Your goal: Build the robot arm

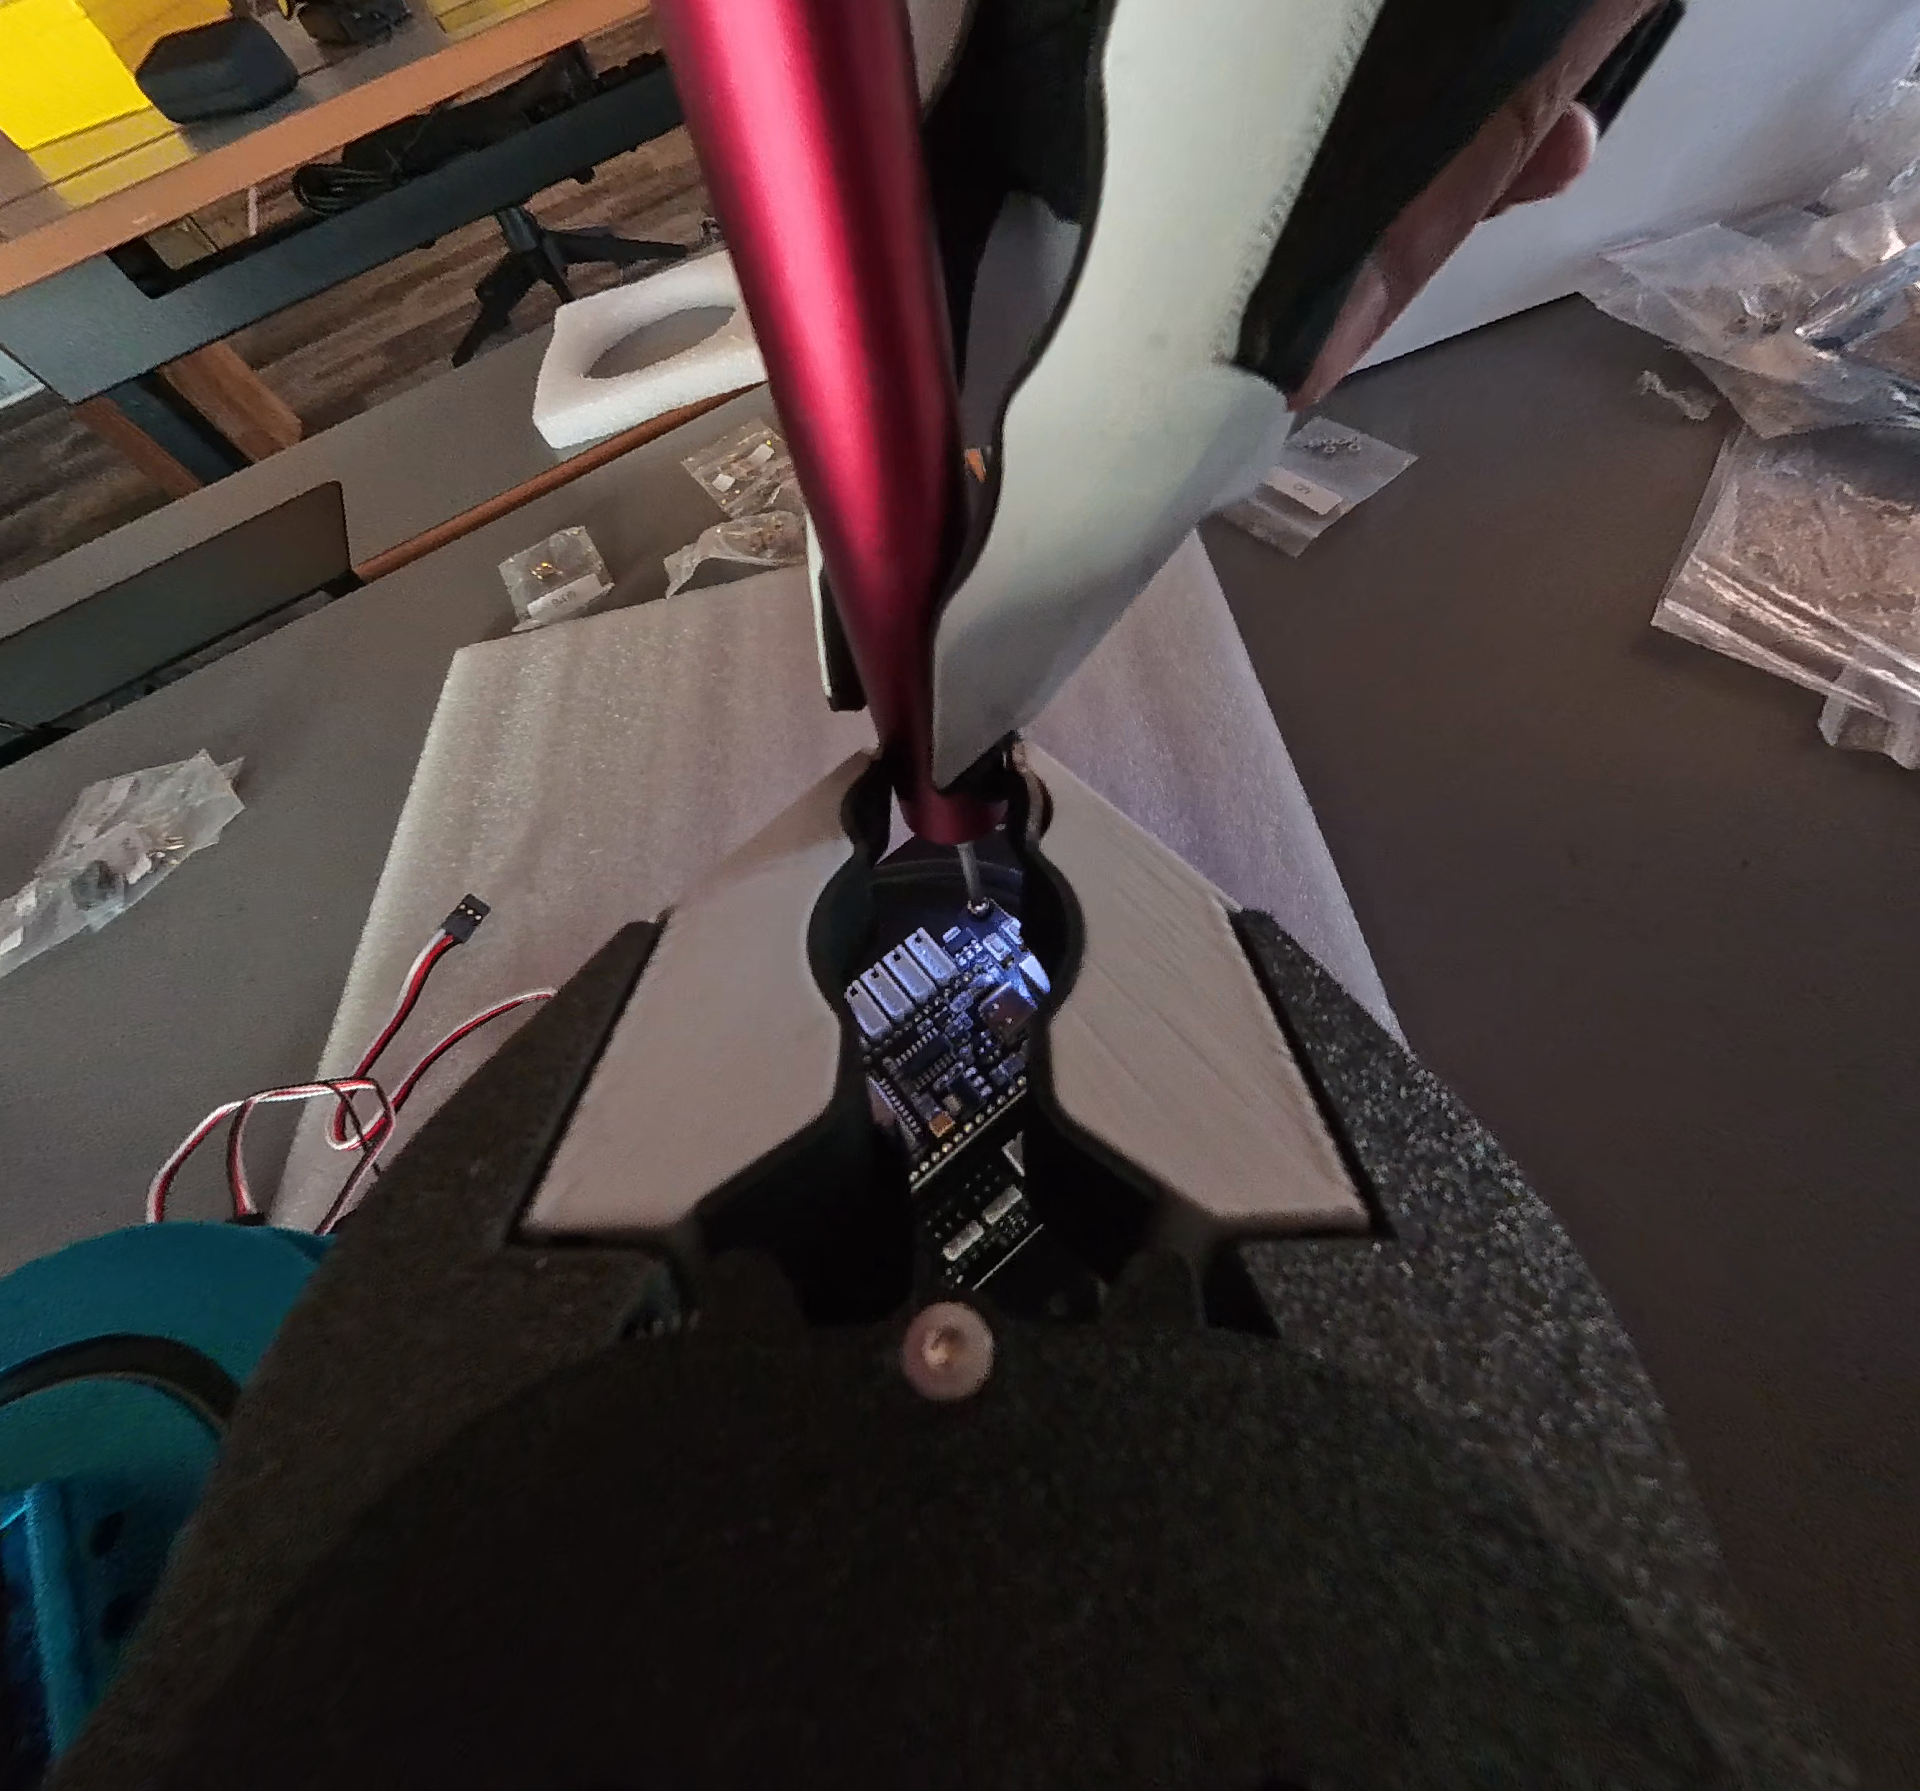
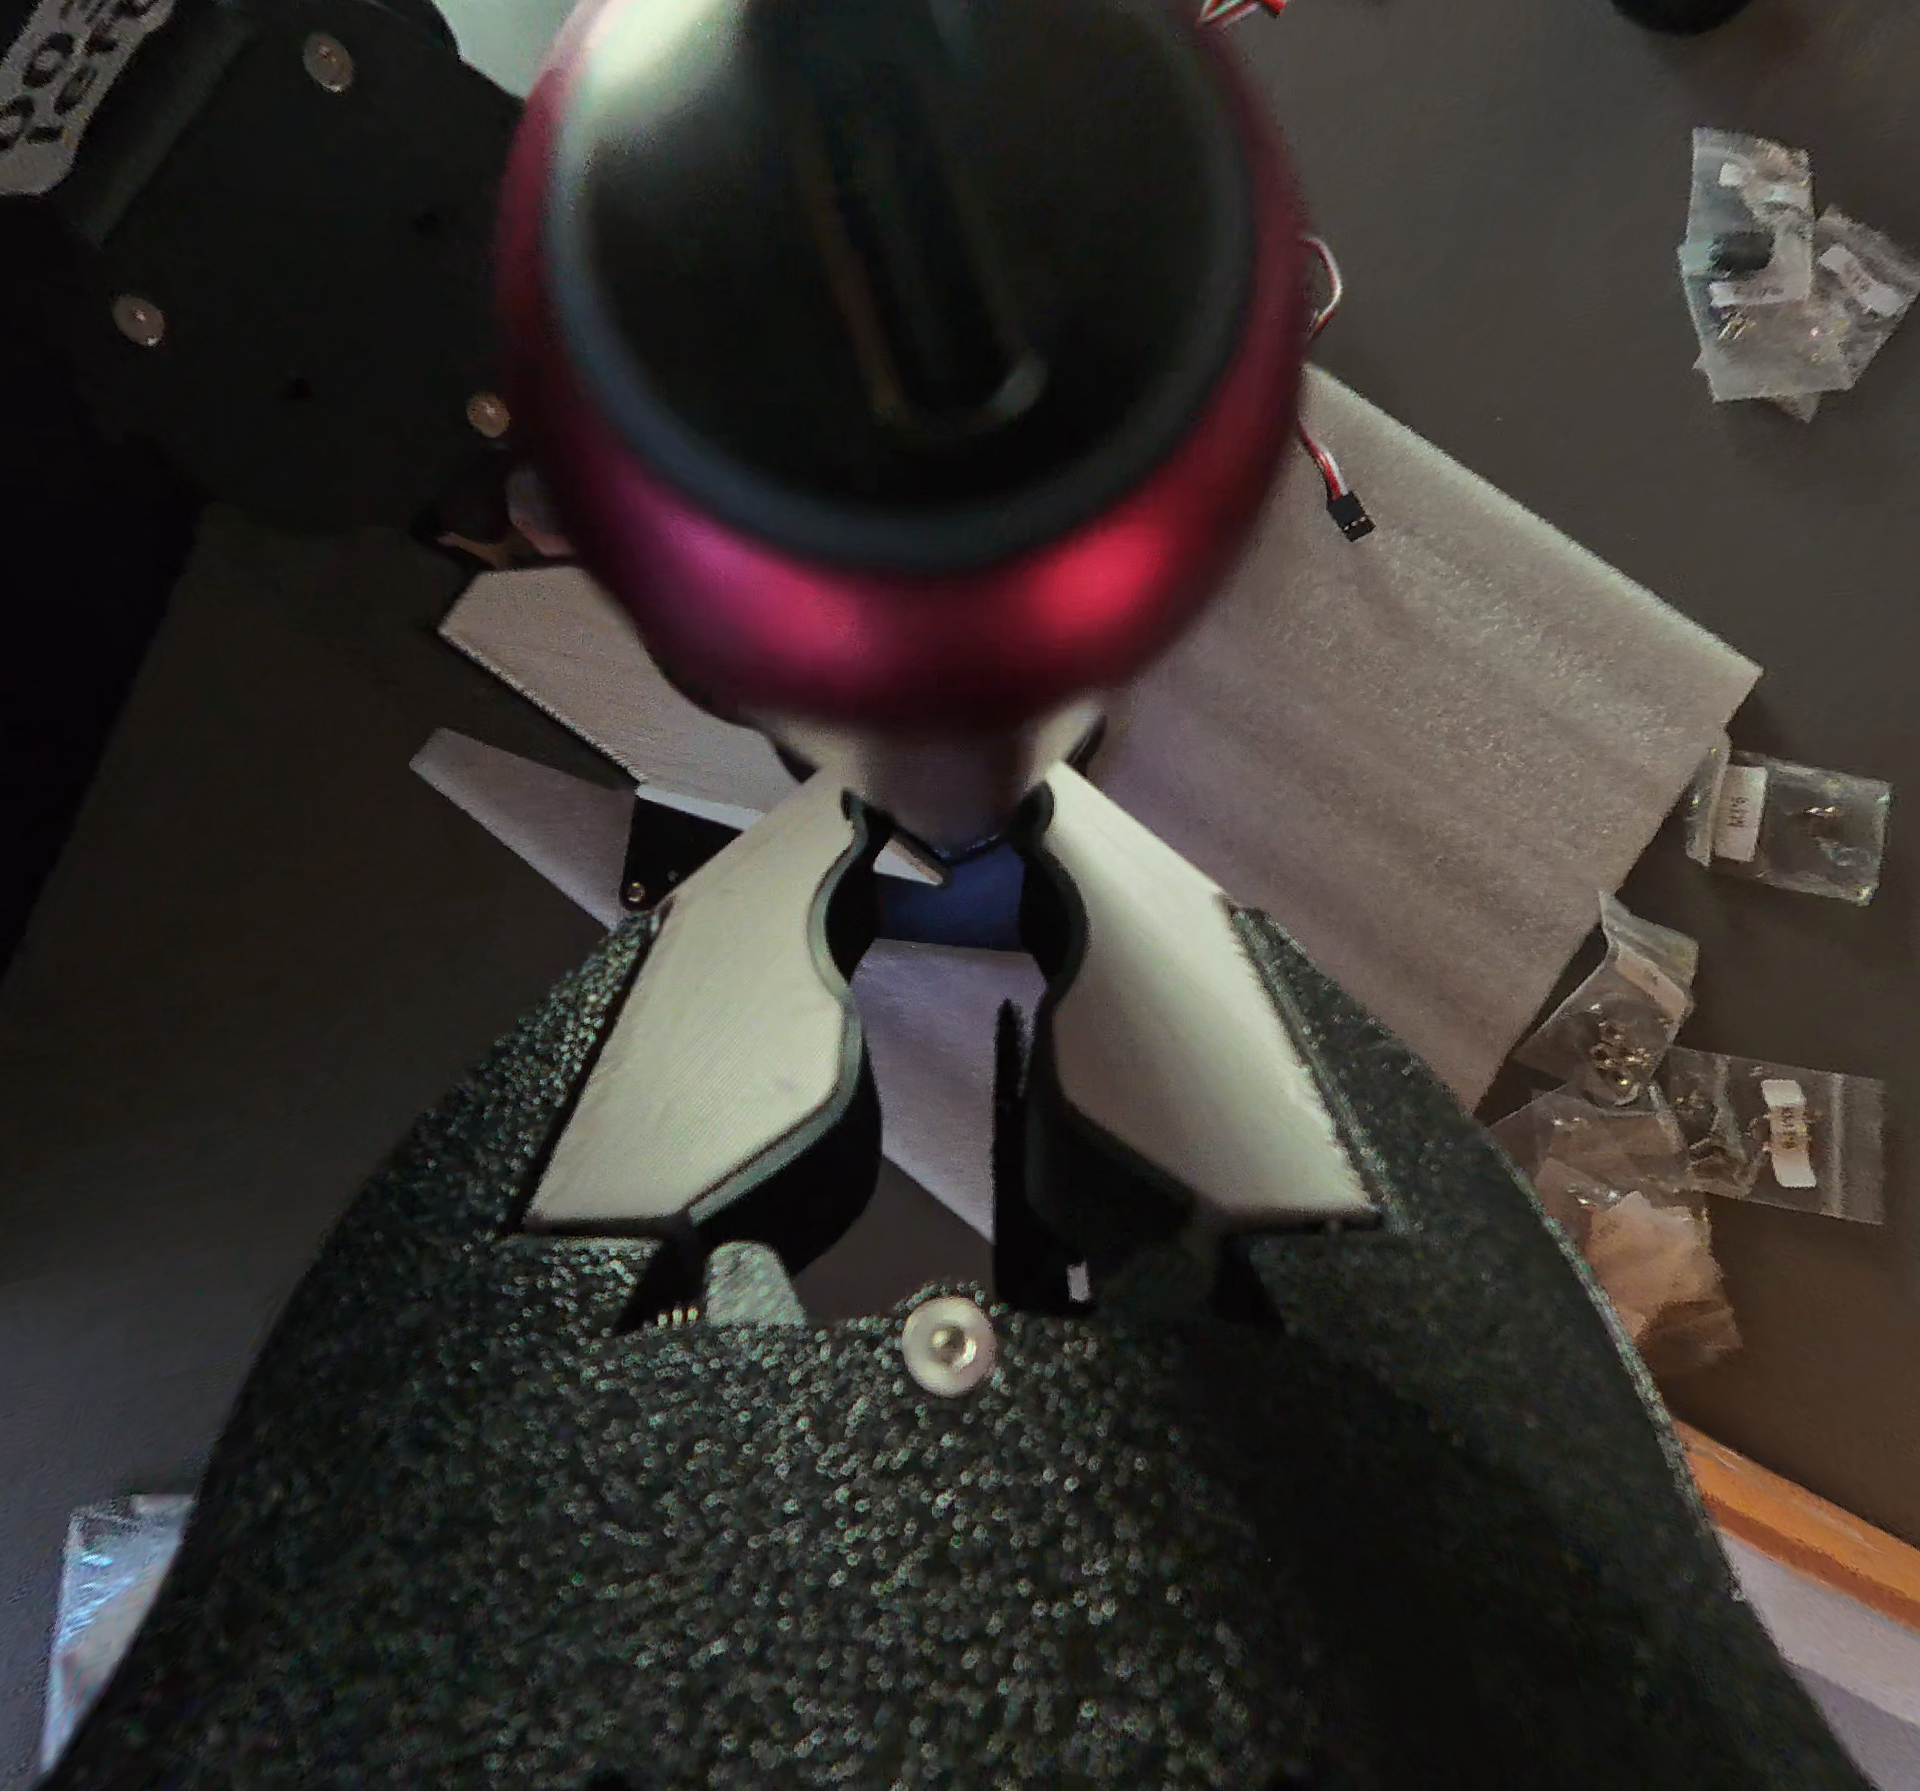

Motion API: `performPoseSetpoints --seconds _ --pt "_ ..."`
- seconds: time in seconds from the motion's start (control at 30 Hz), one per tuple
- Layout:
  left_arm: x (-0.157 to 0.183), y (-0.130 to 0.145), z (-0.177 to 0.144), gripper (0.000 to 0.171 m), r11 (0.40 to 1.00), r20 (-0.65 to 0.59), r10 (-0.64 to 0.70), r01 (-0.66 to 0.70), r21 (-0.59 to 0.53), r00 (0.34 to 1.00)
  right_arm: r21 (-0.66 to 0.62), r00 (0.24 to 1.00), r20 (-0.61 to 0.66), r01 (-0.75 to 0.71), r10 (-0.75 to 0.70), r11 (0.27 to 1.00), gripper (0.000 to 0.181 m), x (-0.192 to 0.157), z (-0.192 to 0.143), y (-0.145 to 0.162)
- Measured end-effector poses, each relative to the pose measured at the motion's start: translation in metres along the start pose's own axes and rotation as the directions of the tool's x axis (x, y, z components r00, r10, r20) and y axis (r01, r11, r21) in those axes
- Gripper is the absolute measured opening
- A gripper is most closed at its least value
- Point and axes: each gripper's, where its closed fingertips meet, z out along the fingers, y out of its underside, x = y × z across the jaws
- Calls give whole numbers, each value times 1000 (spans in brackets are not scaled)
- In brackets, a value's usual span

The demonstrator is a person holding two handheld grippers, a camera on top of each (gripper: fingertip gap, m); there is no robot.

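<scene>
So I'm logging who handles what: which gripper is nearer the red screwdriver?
Right. The right gripper is shut on the red screwdriver near its bit end. The left gripper is shut on the circuit board just below the bit.

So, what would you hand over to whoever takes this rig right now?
Left claw: appears shut on the black circuit board, over the white foam sheet.
Right claw: shut on the red metal screwdriver, bit tip on a small screw at the board's far end.
Red-white-black wire lies beside the foam; small clear parts bags lie around.
</scene>
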Motion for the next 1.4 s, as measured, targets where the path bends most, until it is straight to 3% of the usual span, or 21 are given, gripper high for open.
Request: performPoseSetpoints --seconds 0.13,0.37,0.67,1.03,1.4 --pt "2 0 1 20 1000 -10 8 -8 2 1000 4 998 -12 58 -58 998 19 -2 -1 2" --pt "2 0 1 20 1000 -27 -6 6 0 1000 48 999 14 33 -34 998 21 -2 -1 1" --pt "2 0 3 20 1000 -31 -13 13 -5 999 -191 993 85 92 -77 977 21 0 0 10" --pt "2 2 2 21 1000 -37 -14 14 -6 999 -224 990 106 120 -98 967 21 -1 1 10" --pt "1 3 2 21 1000 -31 -2 2 -9 1000 -337 986 102 162 -135 927 23 1 -1 12"
